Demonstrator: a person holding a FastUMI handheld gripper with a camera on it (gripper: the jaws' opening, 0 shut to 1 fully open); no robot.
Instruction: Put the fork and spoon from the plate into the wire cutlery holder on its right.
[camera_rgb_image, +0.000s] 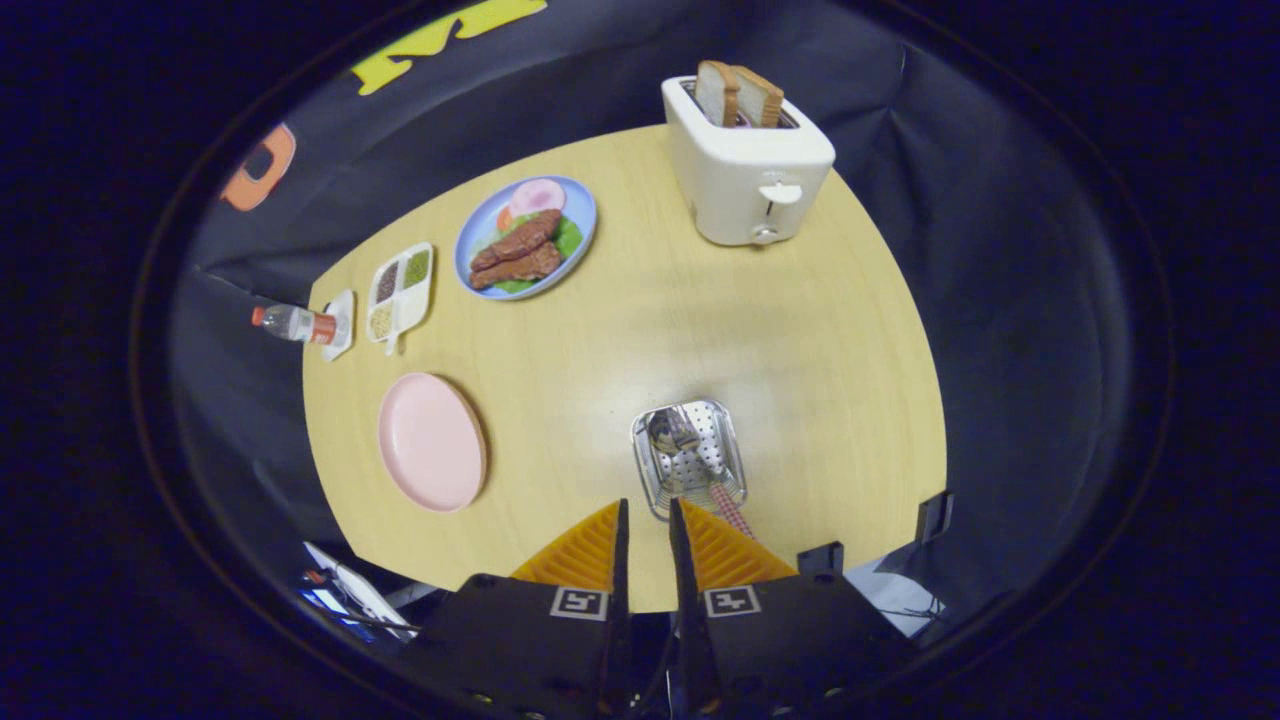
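My gripper hangs high over the near edge of the round wooden table, its fingers drawn almost together with only a slim gap and nothing between them. Just ahead of the fingertips stands the wire cutlery holder. A spoon lies inside it, bowl towards the far side. A red-checked handle sticks out of the holder beside my right finger; I cannot tell which utensil it belongs to. To the holder's left sits the pink plate, with nothing on it.
A white toaster with two bread slices stands at the far side. A blue plate of food, a divided condiment tray and a lying bottle line the far left. Bare wood separates the holder from the toaster.
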